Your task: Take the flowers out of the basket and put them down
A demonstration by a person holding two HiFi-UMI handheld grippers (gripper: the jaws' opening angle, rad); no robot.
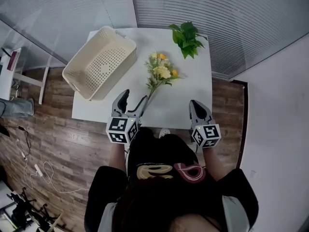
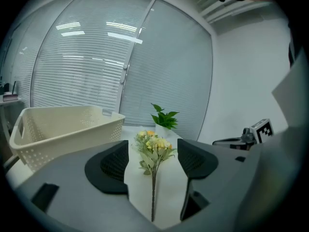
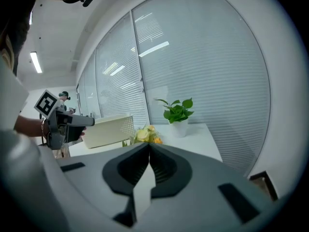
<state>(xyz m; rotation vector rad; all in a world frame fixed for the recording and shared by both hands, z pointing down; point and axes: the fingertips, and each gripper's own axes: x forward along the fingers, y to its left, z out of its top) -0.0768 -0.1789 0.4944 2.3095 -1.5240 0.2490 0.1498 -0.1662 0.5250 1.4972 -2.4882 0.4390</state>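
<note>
A bunch of yellow flowers [image 1: 161, 72] with a long green stem lies flat on the white table [image 1: 193, 95], to the right of the cream basket [image 1: 99, 63]. The basket holds nothing that I can see. My left gripper [image 1: 131, 102] is open at the table's near edge, its jaws standing either side of the stem's end without touching it; the flowers [image 2: 154, 151] lie straight ahead between them. My right gripper [image 1: 196, 108] is shut with nothing in it, at the near right of the table. The flowers [image 3: 144, 135] show just past its tips.
A potted green plant [image 1: 187, 37] stands at the table's far right corner. Window blinds run behind the table. Wooden floor lies to the left, with cables [image 1: 34, 168] and a shelf [image 1: 12, 76]. The table's right half near my right gripper is bare.
</note>
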